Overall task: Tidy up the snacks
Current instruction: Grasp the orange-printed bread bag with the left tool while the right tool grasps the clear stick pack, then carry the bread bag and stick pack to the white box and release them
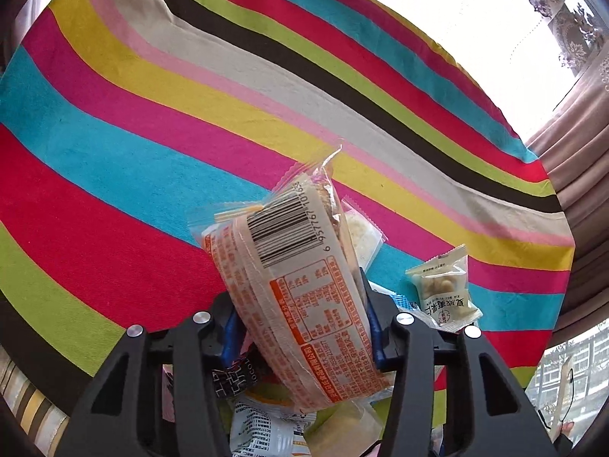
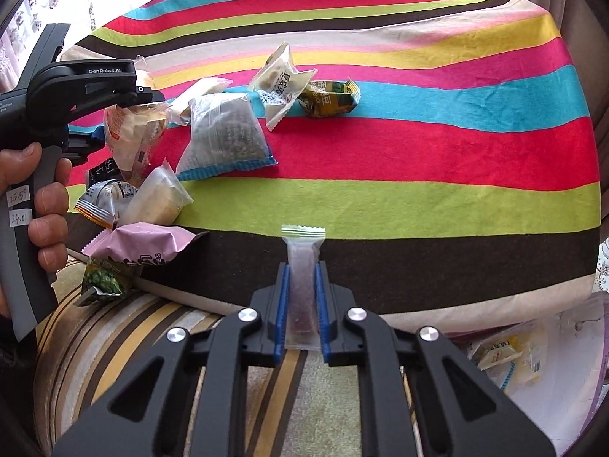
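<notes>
A woven, matt striped cloth (image 2: pixel 380 144) covered the table. Glossy, crinkled plastic film wrapped the orange-printed snack pack (image 1: pixel 304 304) and a frosted slim sachet (image 2: pixel 302 285). The matt black plastic grippers bore shiny metal rivets (image 2: pixel 247 315).

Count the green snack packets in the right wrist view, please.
2. The far green packet lies on the blue stripe of the cloth; the near green packet lies at the left edge, beside the pink packet. Others may be hidden.

Snack packets (image 2: pixel 224 135) lie scattered on the striped cloth (image 2: pixel 418 160).
</notes>
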The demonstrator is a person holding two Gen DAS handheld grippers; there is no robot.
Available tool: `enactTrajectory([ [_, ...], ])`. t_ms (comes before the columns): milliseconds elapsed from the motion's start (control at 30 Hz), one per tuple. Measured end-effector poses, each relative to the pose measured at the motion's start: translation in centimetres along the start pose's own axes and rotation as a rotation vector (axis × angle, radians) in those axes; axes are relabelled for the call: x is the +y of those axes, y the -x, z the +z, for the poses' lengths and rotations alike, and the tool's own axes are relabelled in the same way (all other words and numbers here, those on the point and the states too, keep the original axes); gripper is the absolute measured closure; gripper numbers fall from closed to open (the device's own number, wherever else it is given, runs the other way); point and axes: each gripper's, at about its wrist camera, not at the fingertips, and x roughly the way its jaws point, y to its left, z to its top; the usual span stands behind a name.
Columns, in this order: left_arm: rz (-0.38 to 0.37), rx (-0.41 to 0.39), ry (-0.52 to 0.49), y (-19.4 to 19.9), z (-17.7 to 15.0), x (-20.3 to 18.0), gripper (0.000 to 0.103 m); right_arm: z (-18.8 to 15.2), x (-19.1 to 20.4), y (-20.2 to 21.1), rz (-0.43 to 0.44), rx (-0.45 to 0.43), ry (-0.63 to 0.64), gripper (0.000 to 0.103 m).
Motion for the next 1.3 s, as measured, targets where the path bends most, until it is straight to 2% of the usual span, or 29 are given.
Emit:
enactTrajectory([
  [467, -0.067, -0.193, 0.017, 6.8, -2.1, 1.1, 0.056, -0.3, -0.2, 1.9, -0.018, -0.079, -0.008, 0.090],
  [600, -0.085, -0.209, 0.013, 8.1, -2.4, 1.1, 0.056, -0.7, -0.2, 2.8, -0.027, -0.103, -0.004, 0.090],
  [933, -0.146, -0.157, -0.013, 10.3, -6.3, 0.0, 0.056, -1.7, 0.0, 4.3, -0.030, -0.137, 0.001, 0.090],
  [1300, -0.288, 0.014, -0.074, 11.3, -11.3, -3.4, 0.056, -3.4, -1.8, 7.4, -0.039, -0.181, -0.052, 0.090],
])
